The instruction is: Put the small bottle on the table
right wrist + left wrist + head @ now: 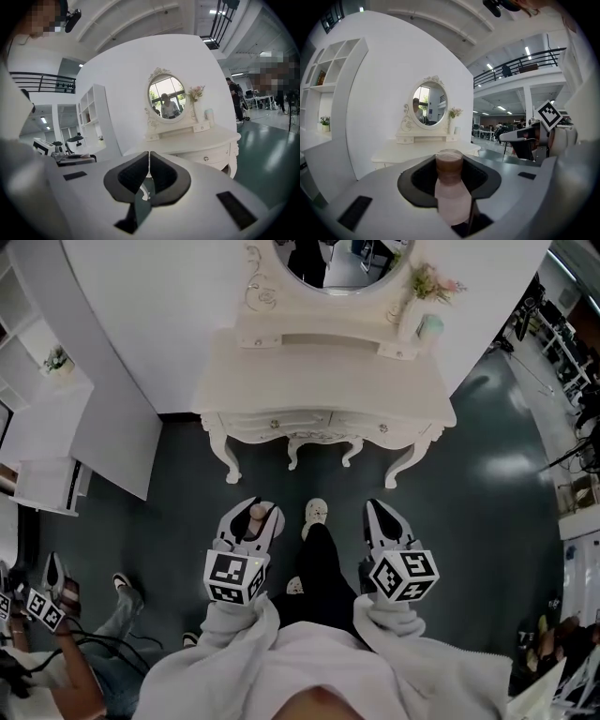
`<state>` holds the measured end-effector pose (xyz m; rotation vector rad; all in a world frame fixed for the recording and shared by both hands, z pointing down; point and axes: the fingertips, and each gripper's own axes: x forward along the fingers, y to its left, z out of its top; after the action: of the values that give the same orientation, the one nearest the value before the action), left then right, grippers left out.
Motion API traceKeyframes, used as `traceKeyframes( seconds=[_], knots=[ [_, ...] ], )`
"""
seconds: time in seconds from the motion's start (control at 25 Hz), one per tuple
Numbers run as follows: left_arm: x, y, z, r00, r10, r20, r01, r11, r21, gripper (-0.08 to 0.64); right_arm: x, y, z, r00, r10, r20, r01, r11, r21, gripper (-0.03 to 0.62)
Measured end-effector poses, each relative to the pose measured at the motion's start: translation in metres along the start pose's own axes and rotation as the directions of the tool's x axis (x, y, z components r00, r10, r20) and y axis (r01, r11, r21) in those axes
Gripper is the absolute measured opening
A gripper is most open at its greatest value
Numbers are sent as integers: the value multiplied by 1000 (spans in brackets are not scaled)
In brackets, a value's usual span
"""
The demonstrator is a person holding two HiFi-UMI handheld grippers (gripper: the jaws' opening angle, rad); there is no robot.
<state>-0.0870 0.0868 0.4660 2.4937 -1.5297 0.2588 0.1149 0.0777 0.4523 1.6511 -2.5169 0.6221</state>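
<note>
Big open hall, dark grey floor (506, 512), white curved wall panel. In front of the wall stands a white dressing table (319, 381) with an oval mirror (328, 263). A vase of flowers (417, 301) is on its raised back ledge. White shelves (47, 418) are off to the left, and another person's leg and shoe (122, 592) show at the lower left.

Left gripper (253, 514): jaws part open and clamped on the small bottle (451, 187). The bottle is pale pink with a brownish cap, upright between the pads, cap poking out above them. So the pickup is done.

Right gripper (149, 166): jaws closed tip to tip, nothing in them. Only floor shows through the slit lower down.

The person stands facing the table, feet short of its legs. Both grippers are held low near the body, over the floor and clearly apart from the table top. The bottle is in the air in the left jaws, not over the table and not touching it.

Progress, my read: carrying stage, maybe halfway. Left to do:
- move in or reach forward
- bring the bottle over the table top, which has plenty of bare space in the middle
- set it down upright
- open the left jaws and pull back

Nothing placed yet.
</note>
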Motion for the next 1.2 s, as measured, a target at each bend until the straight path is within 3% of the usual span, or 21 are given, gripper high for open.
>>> traceKeyframes(
  seconds=[0.44,1.2],
  knots=[
    [51,31,20,999,34,3,-34,999,14,143,67,-13,27,998,61,-7,-61,998,5,34],
    [201,102,85,998,61,24,-61,998,22,144,211,-89,107,998,58,2,-58,998,10,34]
  ],
)
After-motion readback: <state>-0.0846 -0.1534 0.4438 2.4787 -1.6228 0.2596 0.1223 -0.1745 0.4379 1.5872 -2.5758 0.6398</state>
